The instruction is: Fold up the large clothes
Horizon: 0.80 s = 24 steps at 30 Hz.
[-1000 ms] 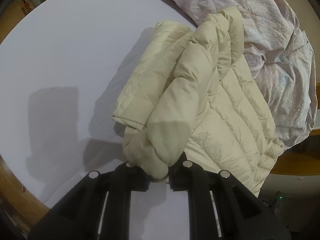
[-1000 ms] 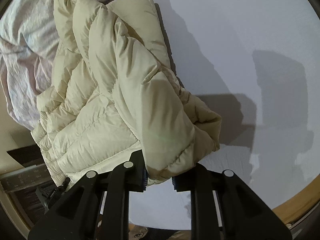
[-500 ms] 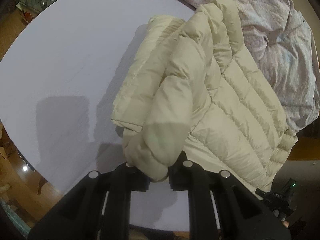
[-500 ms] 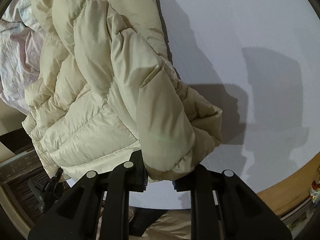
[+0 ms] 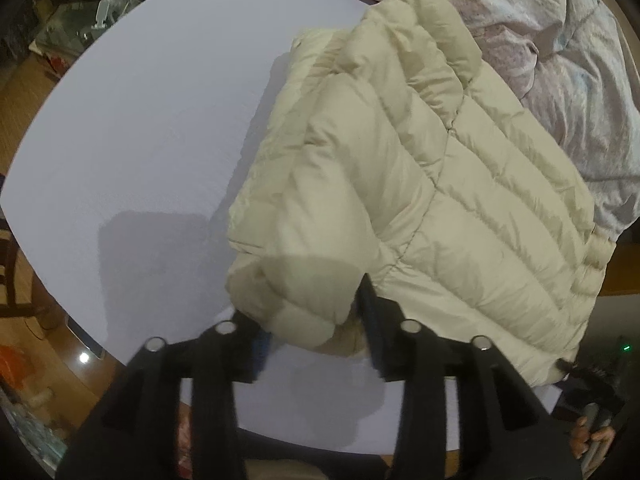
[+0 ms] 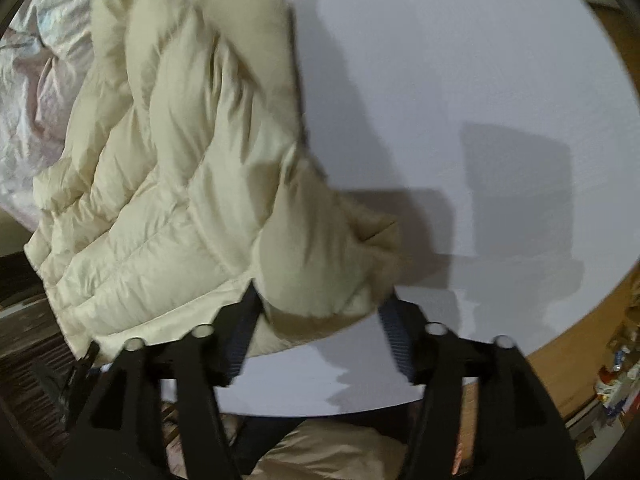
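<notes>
A cream quilted puffer jacket [image 5: 400,180] lies folded on the round white table [image 5: 140,140]. Its thick folded edge sits between the fingers of my left gripper [image 5: 312,320], whose jaws are opening; the blue pad on the left stands clear of the cloth. In the right wrist view the same jacket [image 6: 180,180] spreads to the upper left. A bulging fold of it rests between the fingers of my right gripper [image 6: 316,320]. Those jaws are opening too, and both ribbed pads show bare beside the fold.
A crumpled pale pink patterned cloth [image 5: 560,40] is heaped behind the jacket, seen also in the right wrist view [image 6: 36,80]. Bare white tabletop [image 6: 440,60] stretches beside the jacket. A hand [image 5: 592,436] shows at the table's near edge, with wooden floor and clutter beyond.
Both grippers were shut on the jacket's folded edges and have now spread their jaws. The jacket has settled lower onto the table, and the right gripper has drawn back a little.
</notes>
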Each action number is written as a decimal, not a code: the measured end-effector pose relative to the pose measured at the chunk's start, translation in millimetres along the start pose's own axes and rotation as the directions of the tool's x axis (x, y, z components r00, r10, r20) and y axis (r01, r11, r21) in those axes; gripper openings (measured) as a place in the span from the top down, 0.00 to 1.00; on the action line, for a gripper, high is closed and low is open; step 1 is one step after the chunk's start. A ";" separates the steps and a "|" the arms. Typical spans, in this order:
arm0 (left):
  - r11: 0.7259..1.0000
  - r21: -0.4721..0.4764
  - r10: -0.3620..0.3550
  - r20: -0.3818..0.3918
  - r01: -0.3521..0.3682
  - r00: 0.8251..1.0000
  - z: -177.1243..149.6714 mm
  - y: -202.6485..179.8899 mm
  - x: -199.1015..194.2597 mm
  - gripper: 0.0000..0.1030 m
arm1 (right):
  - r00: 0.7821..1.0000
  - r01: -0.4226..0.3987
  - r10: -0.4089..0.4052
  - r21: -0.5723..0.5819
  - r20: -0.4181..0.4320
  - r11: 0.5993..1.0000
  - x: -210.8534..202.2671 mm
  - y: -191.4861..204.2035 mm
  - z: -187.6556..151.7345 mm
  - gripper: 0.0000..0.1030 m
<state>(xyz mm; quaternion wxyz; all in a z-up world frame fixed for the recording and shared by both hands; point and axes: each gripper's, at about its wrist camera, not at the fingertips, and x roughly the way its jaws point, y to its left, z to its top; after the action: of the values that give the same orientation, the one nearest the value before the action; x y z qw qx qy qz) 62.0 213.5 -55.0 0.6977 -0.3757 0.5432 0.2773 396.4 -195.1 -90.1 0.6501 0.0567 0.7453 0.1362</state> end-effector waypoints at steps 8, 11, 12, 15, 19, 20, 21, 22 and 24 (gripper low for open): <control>0.998 0.051 0.026 0.000 -0.026 1.000 11.9 -16.7 8.0 0.37 | 0.975 0.082 -0.051 -0.135 0.217 0.987 -58.7 63.3 38.3 0.37; 0.998 0.059 0.033 -0.001 -0.033 0.999 15.6 -23.0 11.7 0.35 | 0.981 0.045 0.008 -0.267 0.195 0.963 -54.3 115.3 37.7 0.37; 0.998 0.059 0.034 -0.002 -0.034 0.999 16.1 -24.4 12.7 0.34 | 0.983 0.039 0.019 -0.307 0.181 0.951 -49.7 132.0 35.3 0.37; 0.998 0.057 0.039 -0.006 -0.039 0.999 19.9 -30.9 16.9 0.32 | 0.992 0.014 0.039 -0.418 0.116 0.908 -27.5 179.7 32.2 0.37; 0.998 0.056 0.043 -0.007 -0.042 0.999 22.7 -34.8 19.5 0.31 | 0.998 -0.005 0.038 -0.500 0.056 0.866 2.1 224.8 8.6 0.37; 0.998 0.055 0.044 -0.008 -0.043 0.999 23.7 -36.3 19.9 0.30 | 0.998 -0.006 0.035 -0.515 0.048 0.857 6.1 225.6 -4.0 0.37; 0.997 0.055 0.045 -0.008 -0.045 0.999 24.4 -38.0 20.5 0.30 | 0.999 -0.007 0.033 -0.529 0.040 0.849 9.5 231.4 -7.1 0.37; 0.997 0.054 0.047 -0.008 -0.046 0.999 24.4 -39.9 20.5 0.30 | 0.999 -0.007 0.032 -0.538 0.036 0.843 10.6 227.7 -16.6 0.37; 0.998 0.052 0.048 -0.008 -0.048 0.999 25.8 -42.6 21.8 0.29 | 0.999 -0.007 0.024 -0.556 0.024 0.831 19.2 231.3 -26.6 0.37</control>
<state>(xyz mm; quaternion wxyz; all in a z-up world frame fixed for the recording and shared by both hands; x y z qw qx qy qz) 115.7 210.3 -63.3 0.6977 -0.3458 0.5625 0.2779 345.9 27.7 -41.3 0.6485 -0.1265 0.6635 0.3511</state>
